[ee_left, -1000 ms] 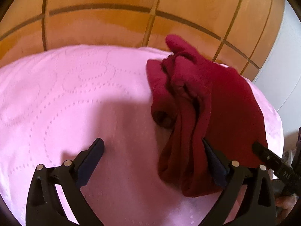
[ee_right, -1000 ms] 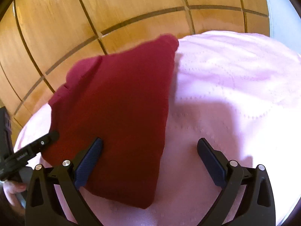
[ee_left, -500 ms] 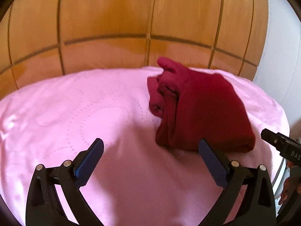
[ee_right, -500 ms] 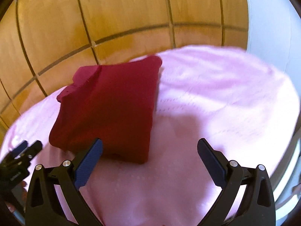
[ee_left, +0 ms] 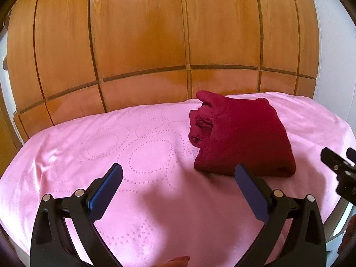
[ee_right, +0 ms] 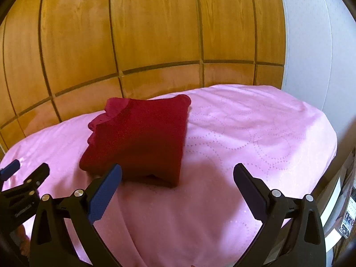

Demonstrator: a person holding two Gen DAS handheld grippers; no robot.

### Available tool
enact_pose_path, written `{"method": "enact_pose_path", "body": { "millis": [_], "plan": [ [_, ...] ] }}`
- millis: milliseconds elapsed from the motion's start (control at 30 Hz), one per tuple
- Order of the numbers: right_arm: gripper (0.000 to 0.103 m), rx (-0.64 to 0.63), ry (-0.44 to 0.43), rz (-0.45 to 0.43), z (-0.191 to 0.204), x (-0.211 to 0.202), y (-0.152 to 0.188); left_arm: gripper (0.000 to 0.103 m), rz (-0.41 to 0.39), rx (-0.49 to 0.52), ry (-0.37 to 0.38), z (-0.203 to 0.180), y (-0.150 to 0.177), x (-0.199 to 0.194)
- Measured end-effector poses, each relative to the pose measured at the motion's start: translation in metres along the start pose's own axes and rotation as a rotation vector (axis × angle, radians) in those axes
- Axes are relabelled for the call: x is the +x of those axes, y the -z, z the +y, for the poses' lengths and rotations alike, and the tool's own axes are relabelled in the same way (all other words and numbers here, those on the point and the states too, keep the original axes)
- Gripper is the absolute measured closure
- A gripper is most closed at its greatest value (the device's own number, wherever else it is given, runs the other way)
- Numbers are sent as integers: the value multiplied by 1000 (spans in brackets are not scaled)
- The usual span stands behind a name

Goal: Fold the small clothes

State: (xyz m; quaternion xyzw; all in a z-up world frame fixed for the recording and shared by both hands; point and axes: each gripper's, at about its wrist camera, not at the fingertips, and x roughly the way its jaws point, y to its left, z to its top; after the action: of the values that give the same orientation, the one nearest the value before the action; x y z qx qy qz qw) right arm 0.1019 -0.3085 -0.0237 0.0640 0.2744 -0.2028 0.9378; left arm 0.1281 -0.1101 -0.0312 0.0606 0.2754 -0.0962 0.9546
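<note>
A dark red garment (ee_left: 242, 138) lies folded into a thick rectangle on the pink cloth (ee_left: 133, 155), at the far right in the left wrist view and left of centre in the right wrist view (ee_right: 142, 138). My left gripper (ee_left: 178, 178) is open and empty, held above the cloth, short of the garment and to its left. My right gripper (ee_right: 178, 178) is open and empty, short of the garment's near right corner. Neither touches the garment.
The pink cloth covers a rounded table (ee_right: 255, 133) that stands against a wooden panelled wall (ee_left: 166, 44). A white wall (ee_right: 311, 44) is at the right. The right gripper shows at the right edge of the left wrist view (ee_left: 340, 169).
Both grippers have pulled back and up from the garment, which now looks smaller and lies folded on the cloth. Both stayed open.
</note>
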Motion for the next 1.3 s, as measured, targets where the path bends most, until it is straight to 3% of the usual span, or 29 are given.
{"method": "enact_pose_path", "body": {
  "millis": [1300],
  "plan": [
    [4, -33, -33, 29, 5, 1, 5, 2, 50, -37, 10, -2, -2, 5]
  ]
}}
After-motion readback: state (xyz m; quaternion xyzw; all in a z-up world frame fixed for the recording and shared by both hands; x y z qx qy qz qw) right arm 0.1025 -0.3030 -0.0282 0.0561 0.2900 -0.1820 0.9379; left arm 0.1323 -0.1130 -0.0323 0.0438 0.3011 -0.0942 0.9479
